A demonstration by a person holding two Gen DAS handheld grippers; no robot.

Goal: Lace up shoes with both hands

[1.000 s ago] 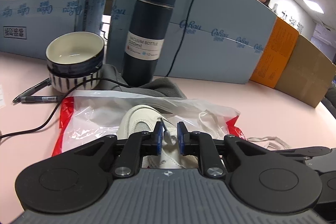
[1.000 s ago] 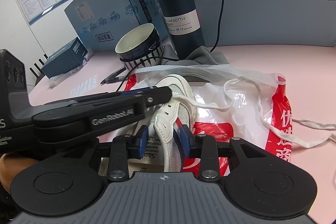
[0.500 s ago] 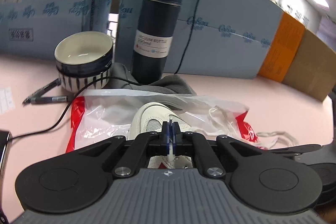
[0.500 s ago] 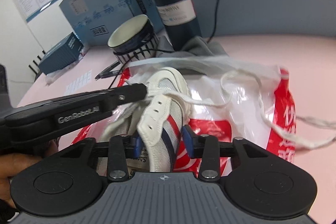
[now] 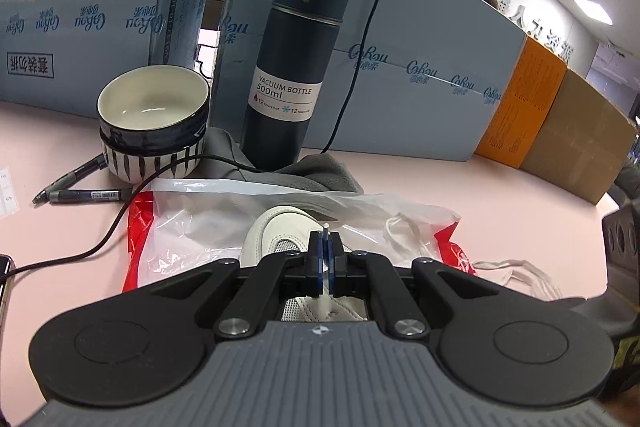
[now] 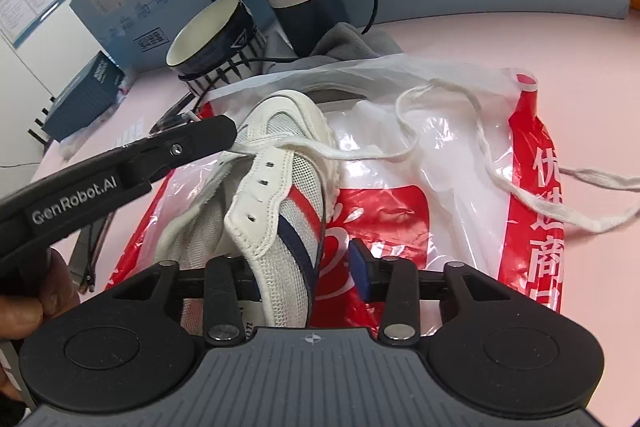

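A white sneaker [image 6: 280,187] with red and navy stripes lies on a red and clear plastic bag [image 6: 460,211]; it also shows in the left wrist view [image 5: 276,235]. A white lace [image 6: 404,115] runs from its front eyelets and loops right over the bag. My left gripper [image 5: 325,259] is shut on the lace tip [image 5: 326,227] above the shoe's toe; in the right wrist view it [image 6: 230,135] reaches in from the left. My right gripper [image 6: 308,275] is open, its jaws standing either side of the shoe's eyelet flap.
A dark vacuum bottle [image 5: 292,67] stands on a grey cloth [image 5: 304,175] behind the bag. Stacked bowls [image 5: 154,123], two pens [image 5: 80,187] and a black cable [image 5: 100,243] lie at the left. Blue boxes [image 5: 400,59] and cardboard boxes [image 5: 560,123] line the back of the pink table [image 5: 500,195].
My left gripper has closed on the lace tip and pulled it up. My right gripper has opened and let go of the shoe's flap.
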